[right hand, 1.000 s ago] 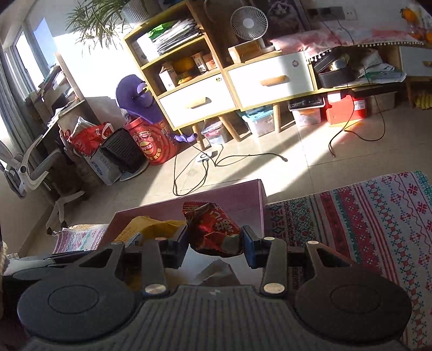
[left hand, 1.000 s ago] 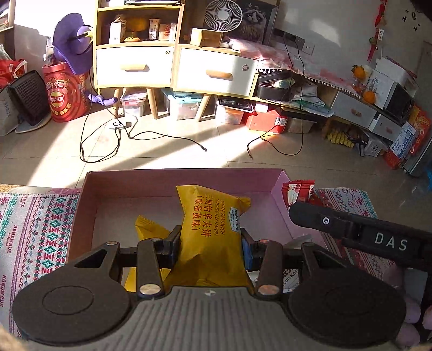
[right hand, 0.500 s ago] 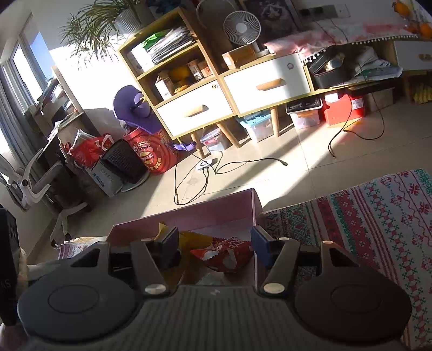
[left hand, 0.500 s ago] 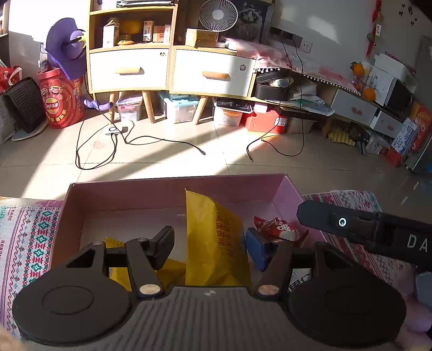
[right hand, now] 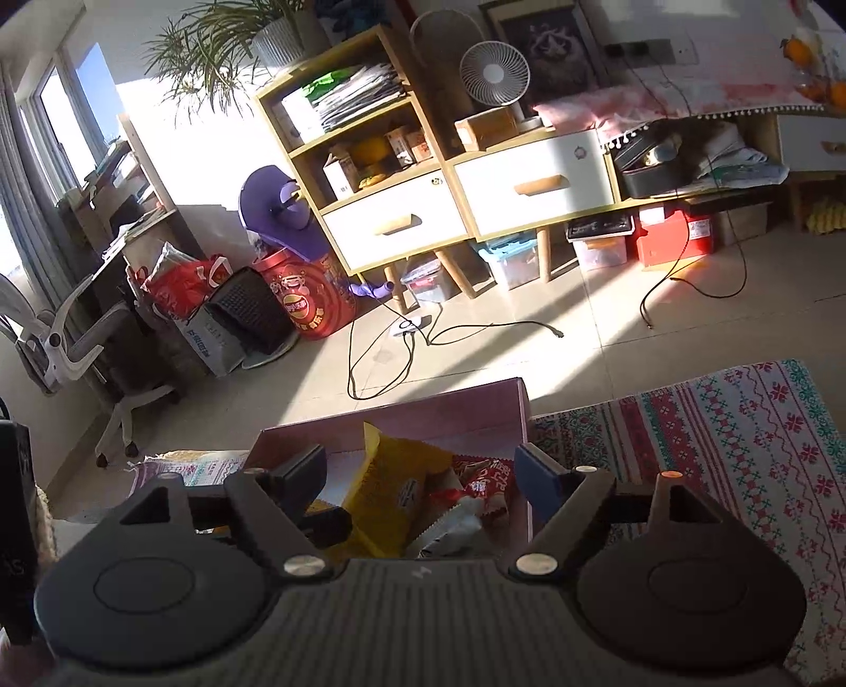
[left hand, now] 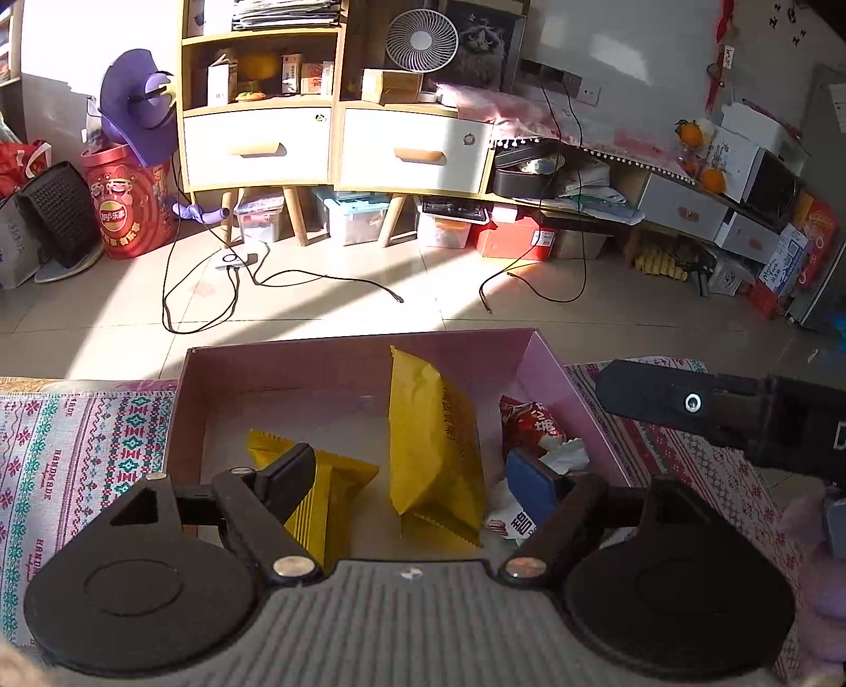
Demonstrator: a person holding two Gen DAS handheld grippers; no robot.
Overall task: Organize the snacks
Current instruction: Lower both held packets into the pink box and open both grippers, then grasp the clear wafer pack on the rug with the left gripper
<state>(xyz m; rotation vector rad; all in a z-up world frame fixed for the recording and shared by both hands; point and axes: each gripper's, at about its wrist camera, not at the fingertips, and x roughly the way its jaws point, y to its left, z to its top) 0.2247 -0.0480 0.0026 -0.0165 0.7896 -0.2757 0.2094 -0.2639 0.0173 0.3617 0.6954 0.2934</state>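
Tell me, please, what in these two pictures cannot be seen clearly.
- Left wrist view: the white wrapper in the pink box is partly covered by the blue pad of the left gripper; its print is unreadable.
- Right wrist view: the box floor is hidden behind the right gripper.

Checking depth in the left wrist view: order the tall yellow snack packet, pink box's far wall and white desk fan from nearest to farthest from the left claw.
1. Tall yellow snack packet, between the opening jaws of the left claw.
2. Pink box's far wall, just beyond.
3. White desk fan, on the cabinet across the room.
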